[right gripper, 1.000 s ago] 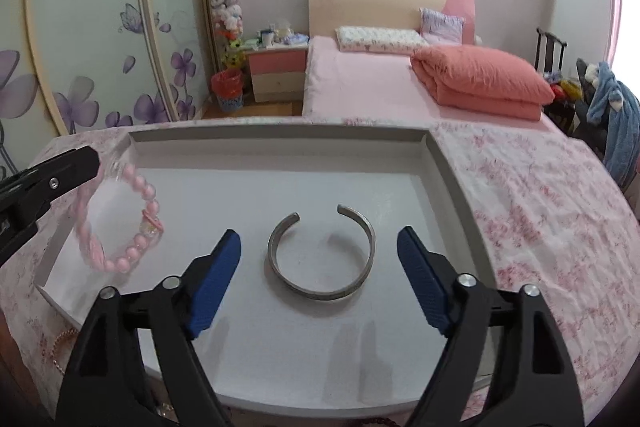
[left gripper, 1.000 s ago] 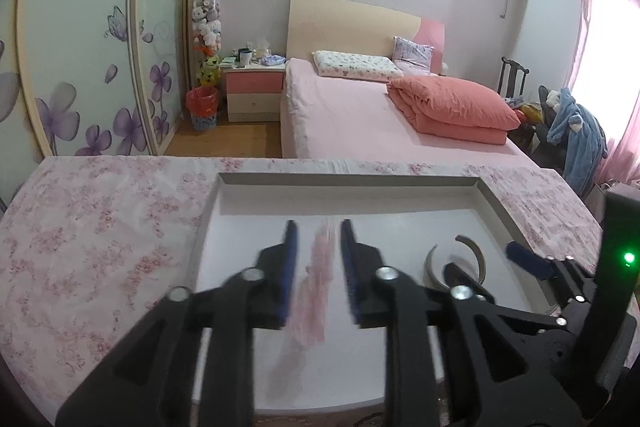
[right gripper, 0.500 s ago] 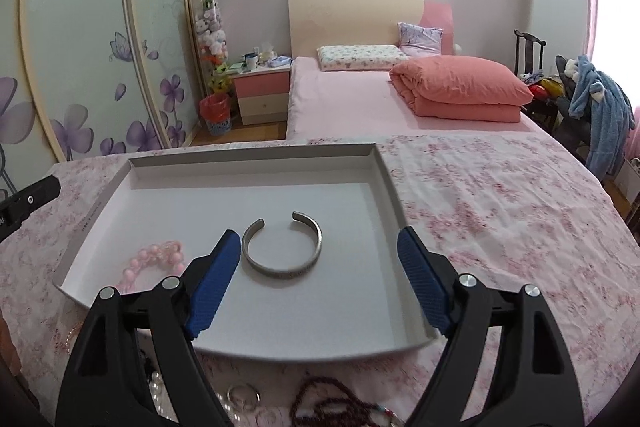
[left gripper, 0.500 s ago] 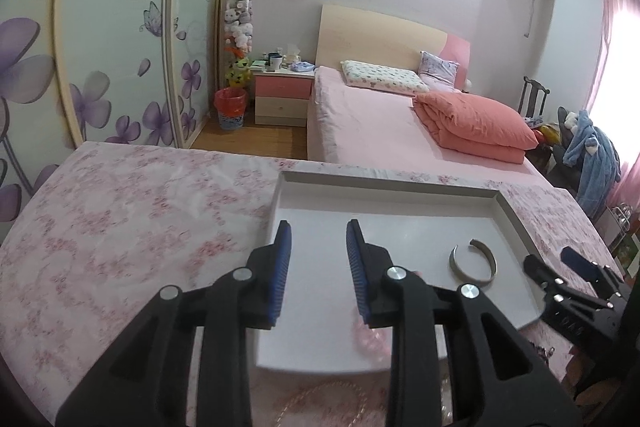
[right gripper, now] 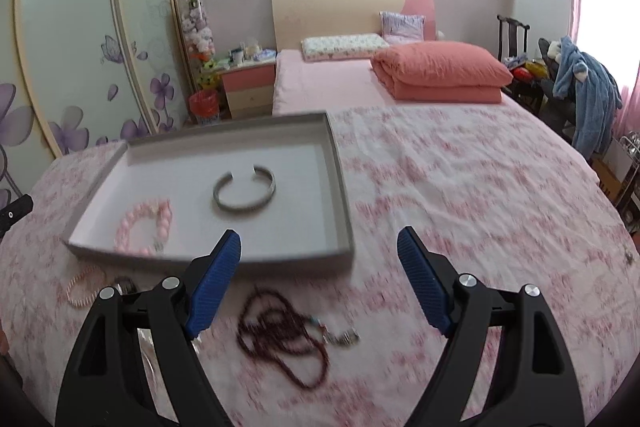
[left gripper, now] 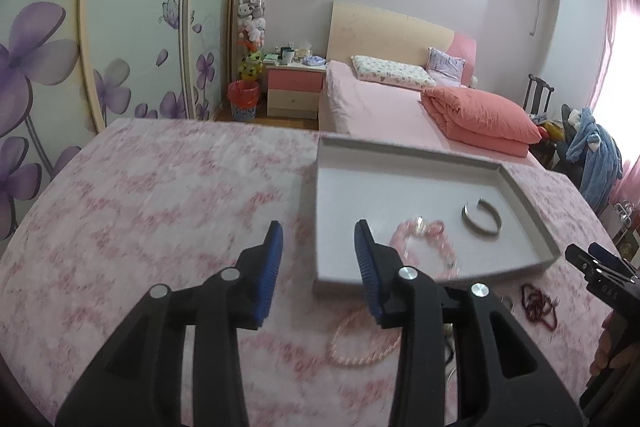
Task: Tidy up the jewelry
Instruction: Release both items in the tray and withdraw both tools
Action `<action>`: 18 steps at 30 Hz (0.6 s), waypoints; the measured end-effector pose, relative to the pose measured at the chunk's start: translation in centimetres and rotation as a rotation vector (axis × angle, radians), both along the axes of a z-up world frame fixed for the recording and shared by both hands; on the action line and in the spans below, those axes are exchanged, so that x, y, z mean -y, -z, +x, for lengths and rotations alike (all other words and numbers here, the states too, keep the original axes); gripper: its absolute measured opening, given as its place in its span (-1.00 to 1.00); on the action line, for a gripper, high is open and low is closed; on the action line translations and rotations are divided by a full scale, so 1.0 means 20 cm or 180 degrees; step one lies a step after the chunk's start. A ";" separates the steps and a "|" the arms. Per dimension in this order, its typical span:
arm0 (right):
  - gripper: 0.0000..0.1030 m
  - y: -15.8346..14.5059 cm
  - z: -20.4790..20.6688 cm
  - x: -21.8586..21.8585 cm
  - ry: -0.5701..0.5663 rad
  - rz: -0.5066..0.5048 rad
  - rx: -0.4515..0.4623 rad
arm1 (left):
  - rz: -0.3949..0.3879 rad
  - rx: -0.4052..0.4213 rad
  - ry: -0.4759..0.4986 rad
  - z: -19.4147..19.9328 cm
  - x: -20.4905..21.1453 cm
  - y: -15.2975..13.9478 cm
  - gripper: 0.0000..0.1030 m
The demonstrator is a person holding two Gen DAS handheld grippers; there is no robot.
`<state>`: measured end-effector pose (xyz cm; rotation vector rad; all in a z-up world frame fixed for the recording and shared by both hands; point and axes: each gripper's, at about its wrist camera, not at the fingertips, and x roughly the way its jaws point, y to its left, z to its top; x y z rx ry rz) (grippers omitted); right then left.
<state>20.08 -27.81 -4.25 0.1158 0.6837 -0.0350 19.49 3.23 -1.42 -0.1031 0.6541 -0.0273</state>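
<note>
A shallow grey tray (left gripper: 408, 155) (right gripper: 342, 187) lies on the pink floral cloth. Inside it rest a pink bead bracelet (left gripper: 426, 241) (right gripper: 144, 223) and an open silver bangle (left gripper: 482, 219) (right gripper: 244, 191). My left gripper (left gripper: 318, 247) hovers over the cloth at the tray's near left corner, its jaws opening with nothing between them. My right gripper (right gripper: 318, 259) stands open and empty just before the tray's near edge. Below it lies a dark red bead necklace (right gripper: 280, 339) (left gripper: 538, 307). A thin pink bead strand (left gripper: 360, 343) (right gripper: 82, 285) lies in front of the tray.
A small ring (right gripper: 124, 285) sits by the pink strand. The cloth-covered table (right gripper: 480, 195) stretches bare to the right. Beyond it stand a bed with an orange quilt (right gripper: 436, 71), a nightstand (right gripper: 248, 87) and a flower-painted wardrobe (left gripper: 120, 47).
The left gripper let the pink bead bracelet go into the tray, then drew back and left while widening. The right gripper also pulled back from over the bangle, bringing the dark necklace into view.
</note>
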 end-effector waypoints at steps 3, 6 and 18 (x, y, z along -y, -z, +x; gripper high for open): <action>0.51 0.04 -0.04 0.03 -0.0083 0.0116 -0.0152 | -0.0004 -0.0083 0.0018 -0.05 -0.03 0.04 -0.22; 0.40 0.07 -0.13 0.00 -0.0241 0.0197 -0.0227 | 0.0000 -0.0143 0.0036 -0.10 -0.05 0.08 -0.22; 0.62 0.14 -0.39 -0.52 -0.1271 0.0167 -0.0526 | -0.0031 -0.0177 -0.0053 -0.14 -0.10 0.11 -0.17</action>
